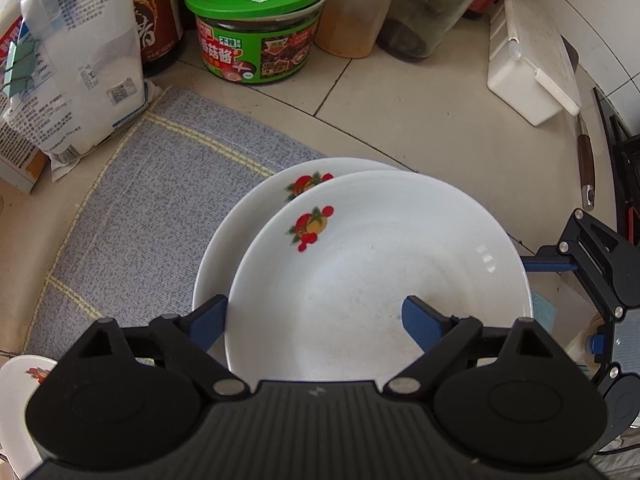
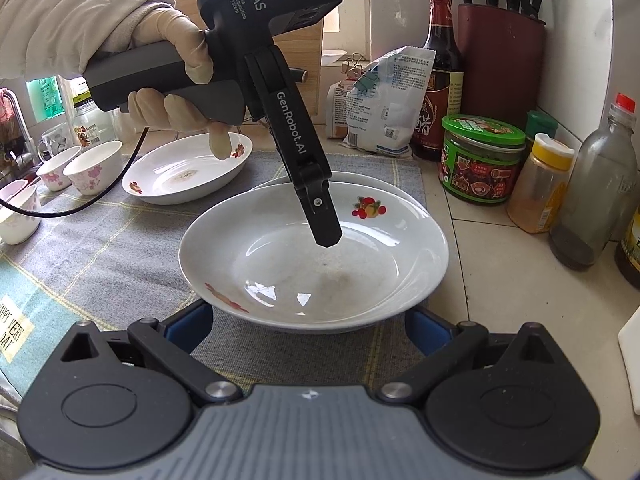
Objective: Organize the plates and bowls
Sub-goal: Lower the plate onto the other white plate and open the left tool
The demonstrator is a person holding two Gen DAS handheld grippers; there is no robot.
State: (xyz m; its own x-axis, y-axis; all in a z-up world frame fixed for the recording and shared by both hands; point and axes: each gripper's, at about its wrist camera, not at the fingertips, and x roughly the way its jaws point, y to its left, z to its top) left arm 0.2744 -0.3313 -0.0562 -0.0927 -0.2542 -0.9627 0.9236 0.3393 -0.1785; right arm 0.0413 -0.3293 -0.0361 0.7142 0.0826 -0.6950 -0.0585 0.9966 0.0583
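Two white plates with a fruit print are stacked on the grey mat [image 1: 160,184]. The top plate [image 1: 380,264] [image 2: 312,256] sits a bit off-centre on the lower plate [image 1: 224,256] [image 2: 360,179]. My left gripper [image 1: 314,320] points steeply down over the top plate and is open. One of its fingers is outside that plate's left rim and the other is above its inside; neither pad presses on it. In the right wrist view a gloved hand holds it [image 2: 326,236]. My right gripper [image 2: 308,328] is open at the plate's near rim, fingers either side.
A third printed plate [image 2: 188,172] and small flowered bowls [image 2: 94,166] stand at the mat's back left. Behind are a green-lidded jar [image 1: 256,20], bottles, a spice jar [image 2: 540,184] and a flour bag [image 1: 80,60]. To the right are a white box [image 1: 528,68] and a knife [image 1: 586,168].
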